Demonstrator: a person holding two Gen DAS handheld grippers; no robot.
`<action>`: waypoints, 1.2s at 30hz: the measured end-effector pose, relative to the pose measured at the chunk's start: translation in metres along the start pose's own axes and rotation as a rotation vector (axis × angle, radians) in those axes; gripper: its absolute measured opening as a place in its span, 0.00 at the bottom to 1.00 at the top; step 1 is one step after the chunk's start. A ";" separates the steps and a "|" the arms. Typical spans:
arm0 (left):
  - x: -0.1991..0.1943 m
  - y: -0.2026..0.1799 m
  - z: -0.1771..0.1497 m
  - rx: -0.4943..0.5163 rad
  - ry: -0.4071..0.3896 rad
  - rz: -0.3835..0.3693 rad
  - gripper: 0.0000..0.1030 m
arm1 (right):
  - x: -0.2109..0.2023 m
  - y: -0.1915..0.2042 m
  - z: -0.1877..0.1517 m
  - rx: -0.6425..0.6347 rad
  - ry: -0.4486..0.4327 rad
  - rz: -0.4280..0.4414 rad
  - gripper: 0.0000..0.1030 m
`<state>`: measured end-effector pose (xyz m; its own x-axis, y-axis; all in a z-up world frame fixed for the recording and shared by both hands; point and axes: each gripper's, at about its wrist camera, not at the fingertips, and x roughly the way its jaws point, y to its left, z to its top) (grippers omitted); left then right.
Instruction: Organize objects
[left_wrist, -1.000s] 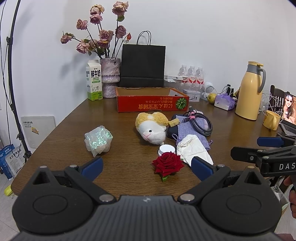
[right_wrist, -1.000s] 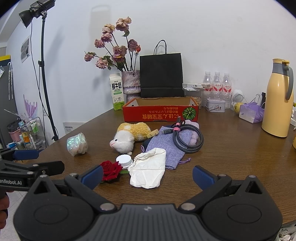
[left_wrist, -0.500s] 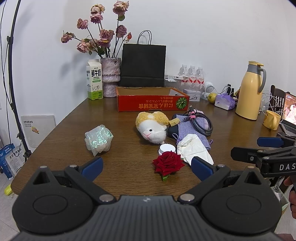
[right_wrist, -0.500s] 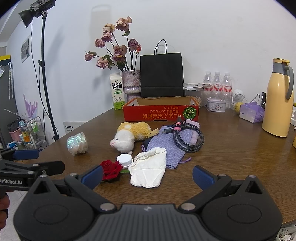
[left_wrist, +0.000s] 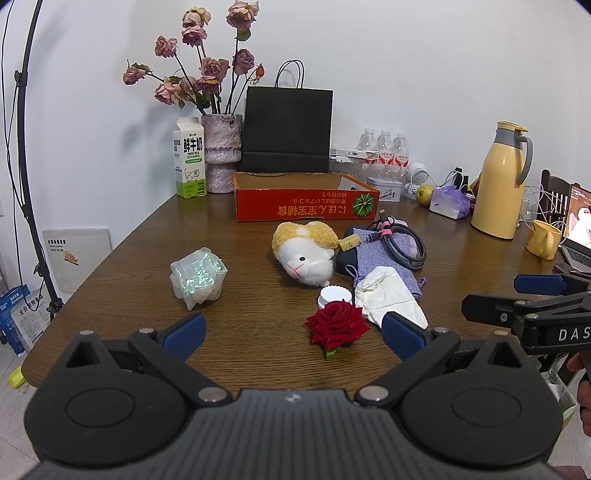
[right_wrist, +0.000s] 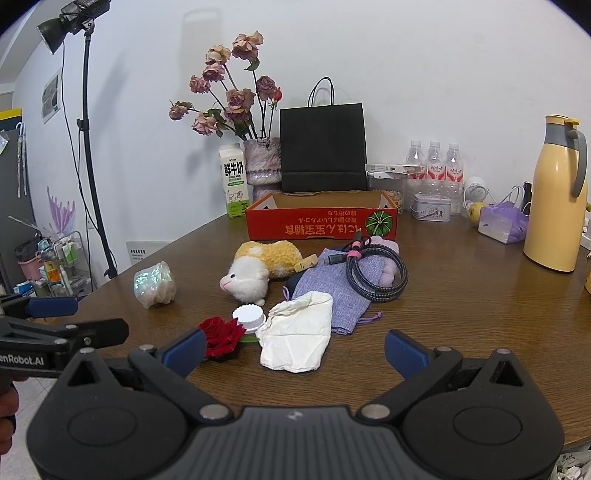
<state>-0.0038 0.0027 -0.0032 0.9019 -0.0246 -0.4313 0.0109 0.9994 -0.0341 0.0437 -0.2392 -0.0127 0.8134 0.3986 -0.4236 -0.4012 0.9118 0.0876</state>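
Note:
Loose items lie mid-table before an empty red cardboard box (left_wrist: 306, 201) (right_wrist: 321, 221): a plush guinea pig (left_wrist: 304, 253) (right_wrist: 258, 267), a red rose (left_wrist: 336, 325) (right_wrist: 221, 334), a white cap (left_wrist: 335, 295) (right_wrist: 249, 316), a white cloth pouch (left_wrist: 389, 297) (right_wrist: 299, 339), a lilac pouch (right_wrist: 336, 286) under a coiled cable (left_wrist: 402, 245) (right_wrist: 376, 275), and an iridescent bundle (left_wrist: 197, 277) (right_wrist: 155, 282). My left gripper (left_wrist: 291, 332) hovers open at the near edge, the rose between its fingers' line. My right gripper (right_wrist: 293, 347) hovers open just short of the white pouch.
At the back stand a milk carton (left_wrist: 189, 158), a vase of dried roses (left_wrist: 221, 151), a black paper bag (left_wrist: 288, 129) and water bottles (left_wrist: 384, 147). A yellow thermos (left_wrist: 498, 181) and yellow mug (left_wrist: 545, 240) sit right. A light stand (right_wrist: 88, 147) rises beyond the table's left edge.

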 end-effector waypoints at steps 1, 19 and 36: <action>0.000 0.000 0.000 0.000 0.000 0.000 1.00 | 0.000 0.000 0.000 0.000 0.000 0.000 1.00; 0.016 0.002 -0.003 -0.028 0.020 0.015 1.00 | 0.013 -0.004 -0.004 -0.009 0.012 -0.015 1.00; 0.061 -0.011 -0.005 -0.016 0.083 0.001 1.00 | 0.047 -0.021 -0.009 -0.023 0.060 -0.043 1.00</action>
<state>0.0490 -0.0104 -0.0342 0.8631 -0.0265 -0.5043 0.0030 0.9989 -0.0474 0.0870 -0.2407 -0.0431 0.8037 0.3519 -0.4797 -0.3765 0.9252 0.0479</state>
